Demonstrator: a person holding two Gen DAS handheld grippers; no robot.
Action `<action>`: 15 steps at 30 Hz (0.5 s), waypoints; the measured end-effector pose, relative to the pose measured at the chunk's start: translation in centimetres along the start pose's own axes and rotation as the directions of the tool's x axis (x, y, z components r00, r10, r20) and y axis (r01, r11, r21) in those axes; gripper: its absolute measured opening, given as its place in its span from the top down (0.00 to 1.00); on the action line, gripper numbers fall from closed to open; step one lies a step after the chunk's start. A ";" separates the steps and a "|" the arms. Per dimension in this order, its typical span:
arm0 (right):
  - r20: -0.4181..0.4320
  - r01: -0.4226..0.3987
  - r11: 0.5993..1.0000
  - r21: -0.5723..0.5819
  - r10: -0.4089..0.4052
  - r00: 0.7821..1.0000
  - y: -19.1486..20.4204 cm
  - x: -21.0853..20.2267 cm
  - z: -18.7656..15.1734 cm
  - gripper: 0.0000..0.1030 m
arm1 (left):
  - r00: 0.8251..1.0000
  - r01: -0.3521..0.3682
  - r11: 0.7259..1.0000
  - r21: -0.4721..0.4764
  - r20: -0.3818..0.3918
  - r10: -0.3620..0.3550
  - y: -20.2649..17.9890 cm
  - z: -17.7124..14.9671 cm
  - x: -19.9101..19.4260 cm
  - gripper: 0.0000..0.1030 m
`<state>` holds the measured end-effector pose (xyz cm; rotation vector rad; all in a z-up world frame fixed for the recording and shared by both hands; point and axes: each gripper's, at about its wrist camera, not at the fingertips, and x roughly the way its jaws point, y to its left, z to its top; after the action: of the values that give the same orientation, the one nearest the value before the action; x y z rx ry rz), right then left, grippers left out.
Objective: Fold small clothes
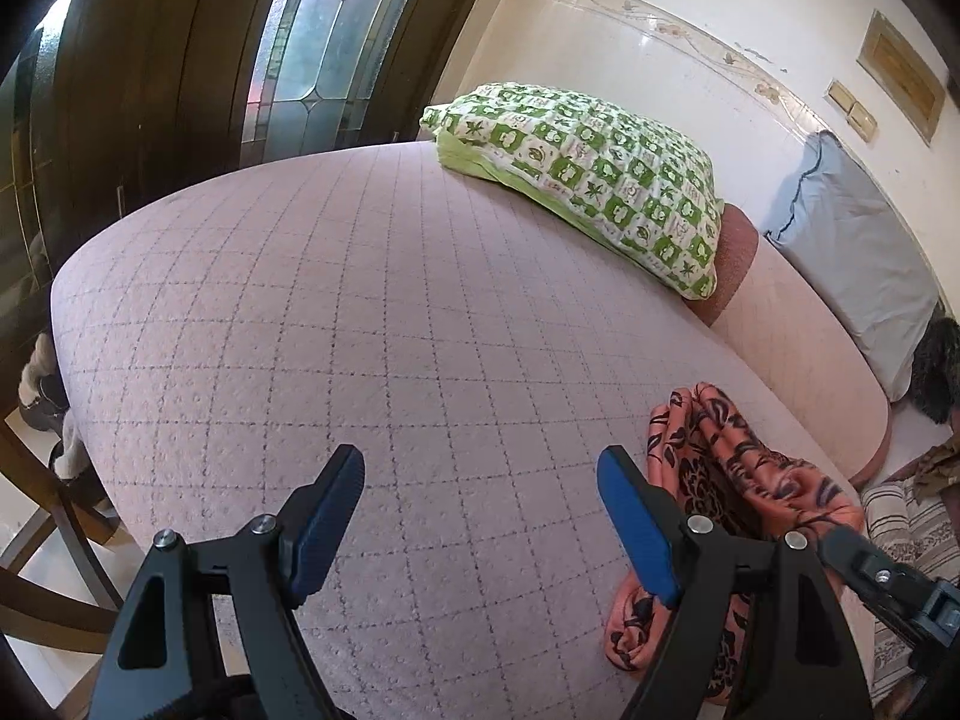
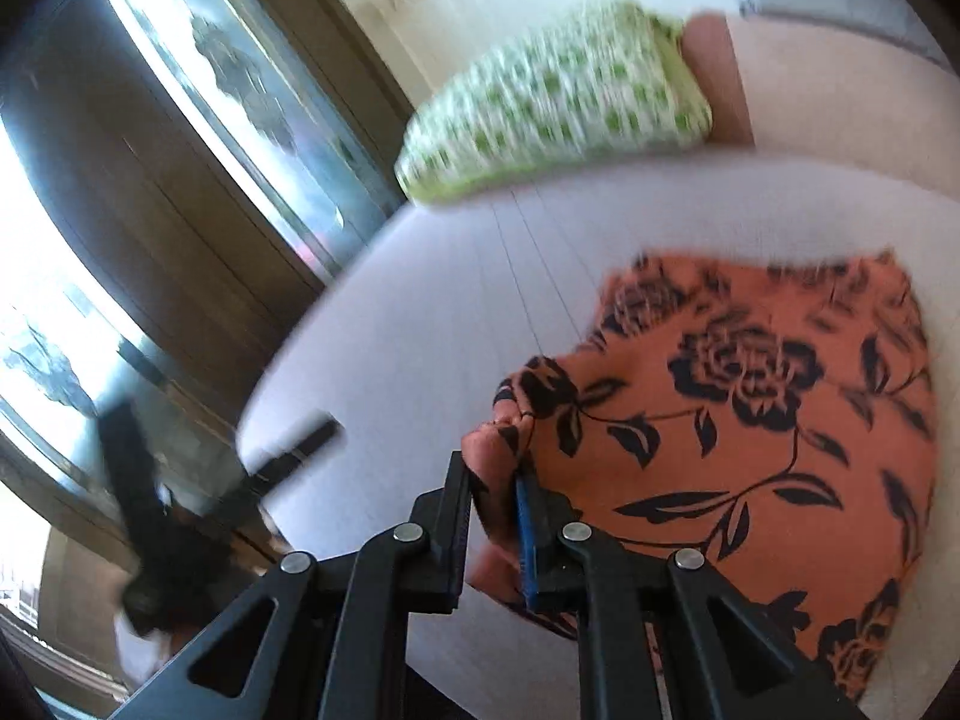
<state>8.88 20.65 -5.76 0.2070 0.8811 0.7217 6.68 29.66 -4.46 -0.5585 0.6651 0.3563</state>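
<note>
An orange garment with a black flower print lies on the pink checked bed cover. My right gripper is shut on a bunched edge of it, and the rest spreads out to the right. In the left wrist view the same garment hangs bunched at the lower right, just past my right finger, with part of the right gripper beside it. My left gripper is open and empty above the bed cover.
A green and white patterned pillow lies at the far side of the bed, a grey-blue pillow against the white wall. A dark wooden door with stained glass stands behind. Wooden chair legs are left of the bed.
</note>
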 end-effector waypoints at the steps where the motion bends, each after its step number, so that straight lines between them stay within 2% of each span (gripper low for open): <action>1: 0.012 -0.011 1.000 0.000 0.011 1.000 0.1 -0.2 -0.1 0.86 | 1.000 0.000 1.000 0.000 -0.001 0.000 0.1 0.0 0.0 0.22; 3: -0.033 -0.029 1.000 -0.006 0.029 0.999 -0.2 1.4 -1.6 0.86 | 1.000 -0.001 1.000 -0.005 -0.003 0.001 0.2 0.0 0.0 0.22; 5: -0.121 -0.012 1.000 -0.015 0.010 0.993 -1.2 4.4 -4.5 0.86 | 1.000 -0.001 1.000 -0.007 -0.007 0.001 0.3 -0.1 0.0 0.22; 7: -0.184 -0.013 1.000 0.027 0.018 0.983 -2.9 6.8 -6.3 0.86 | 1.000 -0.002 1.000 0.001 -0.006 0.002 0.3 -0.2 -0.1 0.22; 10: -0.157 -0.039 0.999 0.017 0.041 0.987 -2.3 5.9 -6.1 0.86 | 1.000 -0.003 1.000 0.016 -0.005 0.003 -0.1 -0.2 0.1 0.22; 12: -0.160 -0.029 0.998 -0.051 0.020 0.987 -1.3 5.7 -5.6 0.86 | 1.000 0.007 1.000 0.023 -0.019 -0.007 -0.4 -0.2 0.4 0.22; 15: -0.187 0.002 0.997 -0.074 -0.016 0.982 -1.0 7.1 -5.8 0.83 | 0.999 0.022 0.998 0.057 -0.039 -0.020 -1.2 -0.5 0.6 0.22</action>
<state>7.89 23.80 -14.37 0.0696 1.0315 0.7725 7.41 28.48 -4.76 -0.5188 0.7043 0.3068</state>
